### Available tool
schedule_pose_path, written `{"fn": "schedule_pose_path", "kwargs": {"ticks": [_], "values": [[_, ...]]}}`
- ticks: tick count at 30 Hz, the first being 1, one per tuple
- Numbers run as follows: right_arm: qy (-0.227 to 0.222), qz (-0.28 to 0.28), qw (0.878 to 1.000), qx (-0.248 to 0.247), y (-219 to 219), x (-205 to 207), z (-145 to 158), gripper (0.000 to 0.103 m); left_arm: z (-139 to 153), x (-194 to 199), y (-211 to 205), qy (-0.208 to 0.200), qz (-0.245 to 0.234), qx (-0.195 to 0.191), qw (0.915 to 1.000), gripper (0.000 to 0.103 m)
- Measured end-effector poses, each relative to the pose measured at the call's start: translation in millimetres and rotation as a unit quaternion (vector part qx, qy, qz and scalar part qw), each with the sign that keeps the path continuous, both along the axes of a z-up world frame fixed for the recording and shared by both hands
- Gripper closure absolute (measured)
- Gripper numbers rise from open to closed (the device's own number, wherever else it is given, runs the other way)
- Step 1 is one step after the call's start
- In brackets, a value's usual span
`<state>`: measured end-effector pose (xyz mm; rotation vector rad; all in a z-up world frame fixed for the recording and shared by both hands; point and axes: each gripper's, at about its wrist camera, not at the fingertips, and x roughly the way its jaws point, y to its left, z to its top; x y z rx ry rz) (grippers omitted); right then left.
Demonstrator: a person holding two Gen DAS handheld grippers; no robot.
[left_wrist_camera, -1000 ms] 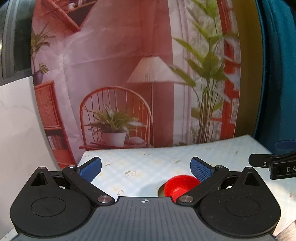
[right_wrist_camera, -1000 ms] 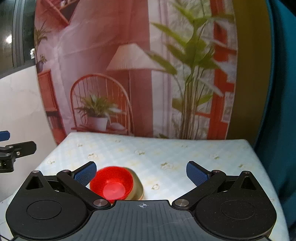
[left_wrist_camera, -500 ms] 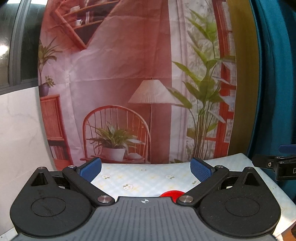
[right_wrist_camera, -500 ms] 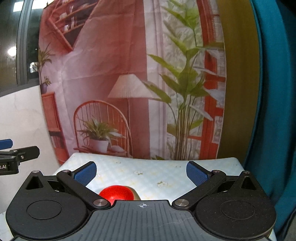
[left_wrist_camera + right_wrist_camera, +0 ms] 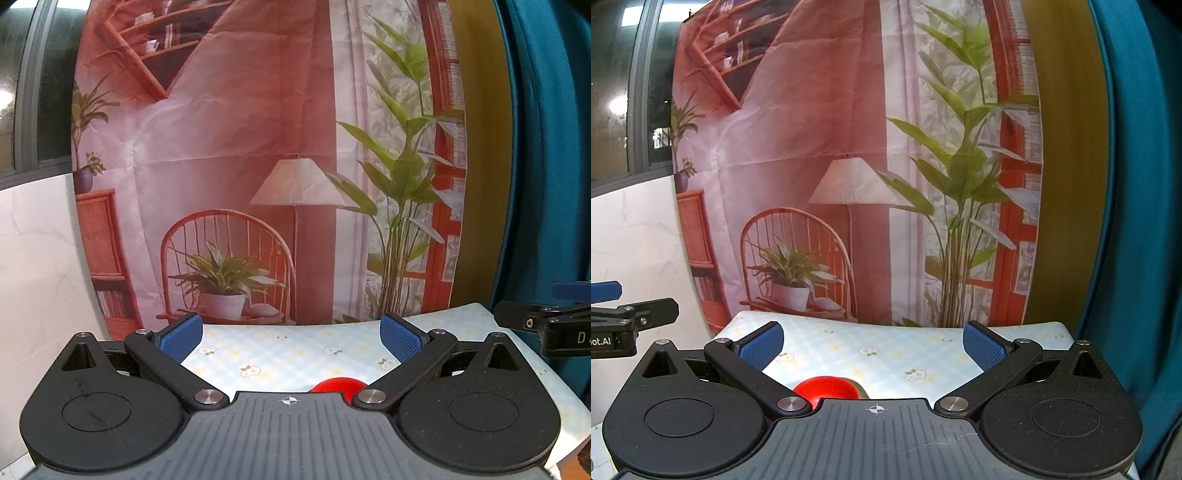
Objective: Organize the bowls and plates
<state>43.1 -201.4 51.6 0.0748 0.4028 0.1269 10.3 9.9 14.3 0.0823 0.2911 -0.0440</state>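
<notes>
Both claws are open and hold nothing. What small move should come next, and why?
Probably tilt the right claw down toward the red bowl. Only the bowl's far edge shows above the claw body, so it lies below the fingers' line, on the tablecloth. The left claw is also open and holds nothing.

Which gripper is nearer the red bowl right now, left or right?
Neither clearly. The red bowl sits low toward the left finger of the open right gripper; it sits low toward the right finger of the open left gripper. Both hover apart from it.
</notes>
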Motion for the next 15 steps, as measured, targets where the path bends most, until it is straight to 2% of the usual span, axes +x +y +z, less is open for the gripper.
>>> {"fn": "schedule_pose_path", "kwargs": {"ticks": [15], "values": [[-0.004, 0.000, 1.000, 0.001, 0.9, -0.7, 2.7, 0.000, 3.1, 0.9, 5.8, 0.001, 0.008, -0.004, 1.0000, 0.000]]}}
